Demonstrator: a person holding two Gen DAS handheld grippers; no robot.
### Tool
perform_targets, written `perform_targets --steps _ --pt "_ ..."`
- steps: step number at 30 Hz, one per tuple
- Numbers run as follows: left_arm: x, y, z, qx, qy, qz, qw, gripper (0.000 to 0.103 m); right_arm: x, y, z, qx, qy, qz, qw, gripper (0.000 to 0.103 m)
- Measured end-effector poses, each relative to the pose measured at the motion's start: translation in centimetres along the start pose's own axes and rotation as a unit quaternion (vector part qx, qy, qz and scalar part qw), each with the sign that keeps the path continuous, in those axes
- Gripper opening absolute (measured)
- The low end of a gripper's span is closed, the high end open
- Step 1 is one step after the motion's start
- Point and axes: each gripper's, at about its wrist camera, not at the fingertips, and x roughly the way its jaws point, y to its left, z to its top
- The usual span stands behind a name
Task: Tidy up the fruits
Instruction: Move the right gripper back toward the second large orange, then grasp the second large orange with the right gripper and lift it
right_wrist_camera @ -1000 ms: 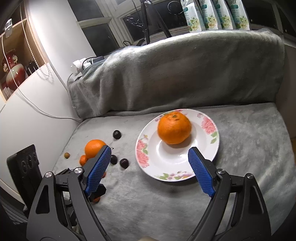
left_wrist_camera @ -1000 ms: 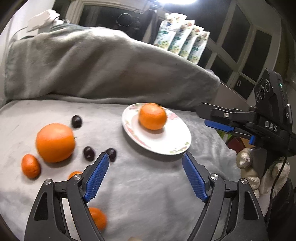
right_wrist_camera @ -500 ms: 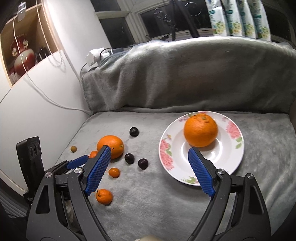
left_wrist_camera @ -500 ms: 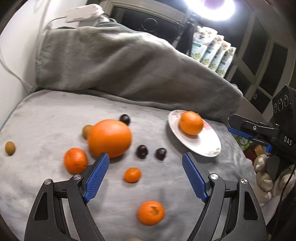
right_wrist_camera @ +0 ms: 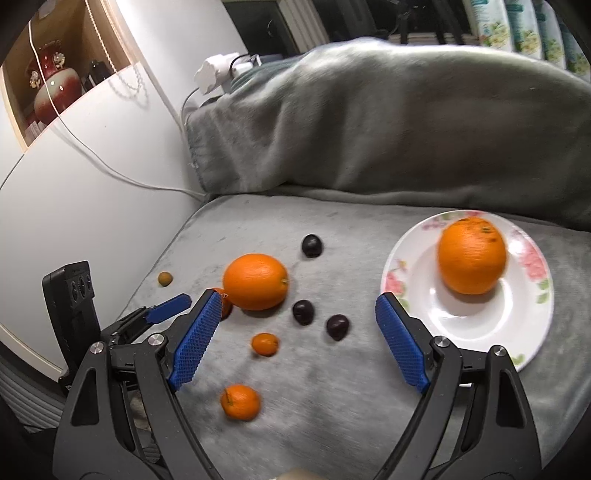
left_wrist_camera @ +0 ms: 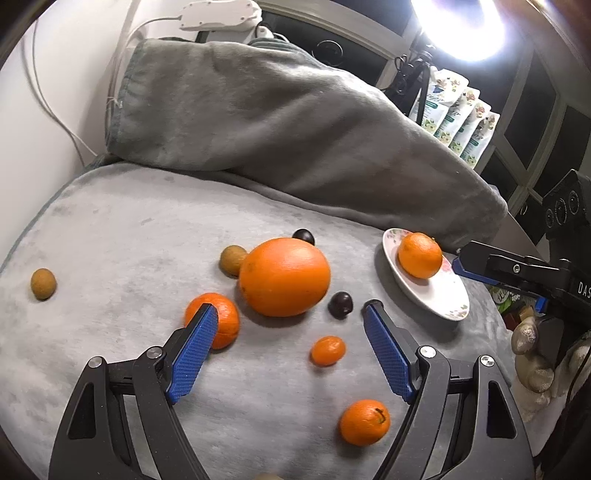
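Observation:
A big orange (left_wrist_camera: 284,277) (right_wrist_camera: 255,281) lies loose on the grey blanket, just beyond my open left gripper (left_wrist_camera: 291,314). Around it lie small mandarins (left_wrist_camera: 216,319) (left_wrist_camera: 328,350) (left_wrist_camera: 364,422), dark plums (left_wrist_camera: 340,304) (right_wrist_camera: 303,312) (right_wrist_camera: 337,326) and two brown longans (left_wrist_camera: 232,259) (left_wrist_camera: 43,283). A second orange (right_wrist_camera: 471,255) (left_wrist_camera: 420,254) sits on the floral plate (right_wrist_camera: 480,332) (left_wrist_camera: 439,295). My right gripper (right_wrist_camera: 297,306) is open above the plums and a tiny mandarin (right_wrist_camera: 265,344), nothing between its fingers. The left gripper's blue tip (right_wrist_camera: 168,308) shows at that view's left.
A draped grey cushion (left_wrist_camera: 277,129) backs the seat. A white wall with a cable (right_wrist_camera: 92,162) and a power strip (left_wrist_camera: 218,14) stand at left. Pouches (left_wrist_camera: 458,118) line the window sill. A gloved hand (left_wrist_camera: 532,354) holds the right gripper (left_wrist_camera: 524,273) by the plate.
Both views have swung left, away from the plate toward the loose fruit. The big orange now lies just beyond the left fingers; the plate has slid to the right of both views. Jaws unchanged.

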Motion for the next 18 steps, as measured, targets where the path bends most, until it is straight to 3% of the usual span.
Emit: perform_targets --steps 13,18 --pt "1.5 0.3 1.2 0.027 -0.001 -0.016 0.9995 0.079 5.7 1.3 1.4 0.021 0.058 0.05 0.997 0.088" --pt "2.3 0.8 1.5 0.017 0.009 -0.025 0.9995 0.073 7.5 1.2 1.8 0.038 0.076 0.069 0.994 0.088"
